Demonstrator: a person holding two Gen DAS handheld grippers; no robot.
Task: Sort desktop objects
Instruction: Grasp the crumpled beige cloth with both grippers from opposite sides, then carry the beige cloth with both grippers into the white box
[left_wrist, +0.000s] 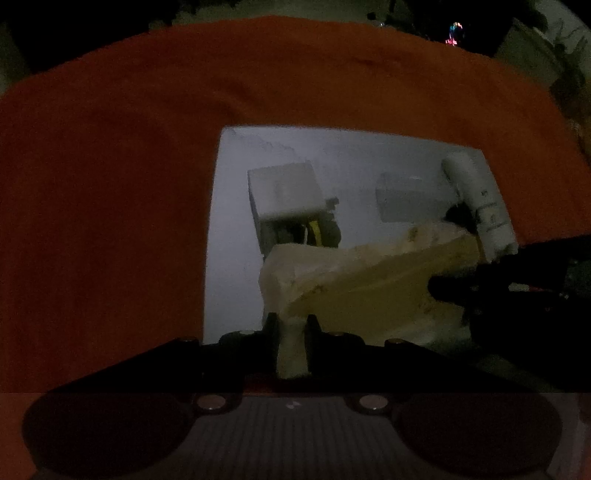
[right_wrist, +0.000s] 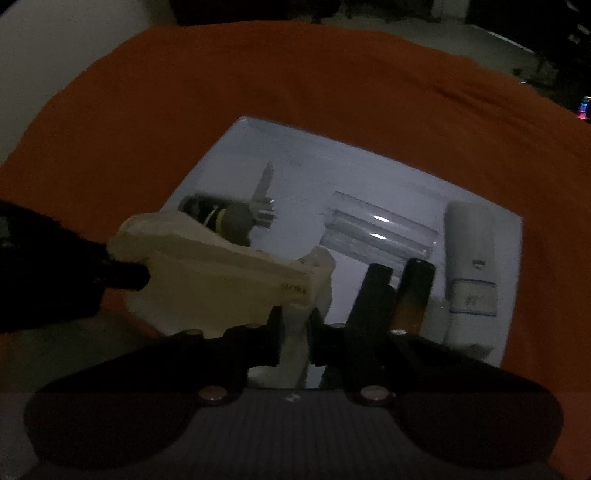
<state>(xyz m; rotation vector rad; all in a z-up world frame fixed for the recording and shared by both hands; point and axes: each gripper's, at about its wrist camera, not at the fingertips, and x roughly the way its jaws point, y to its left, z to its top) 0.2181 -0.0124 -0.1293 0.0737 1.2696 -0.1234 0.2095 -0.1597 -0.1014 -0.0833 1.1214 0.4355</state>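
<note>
A cream cloth pouch (left_wrist: 369, 284) hangs over a white tray (left_wrist: 229, 229) on the orange tablecloth. My left gripper (left_wrist: 293, 332) is shut on one end of the pouch. My right gripper (right_wrist: 295, 332) is shut on its other end (right_wrist: 221, 280), and its black fingers show in the left wrist view (left_wrist: 480, 291). In the tray lie a white charger block (left_wrist: 284, 195) with a dark round object (right_wrist: 229, 218) below it, a clear plastic case (right_wrist: 376, 232), a white tube (right_wrist: 471, 258) and two dark upright sticks (right_wrist: 399, 295).
The orange tablecloth (left_wrist: 110, 184) covers the table all around the tray. A metal clip (right_wrist: 264, 195) lies in the tray near the dark round object. The room behind is dark, with a small coloured light (left_wrist: 454, 35) at the far right.
</note>
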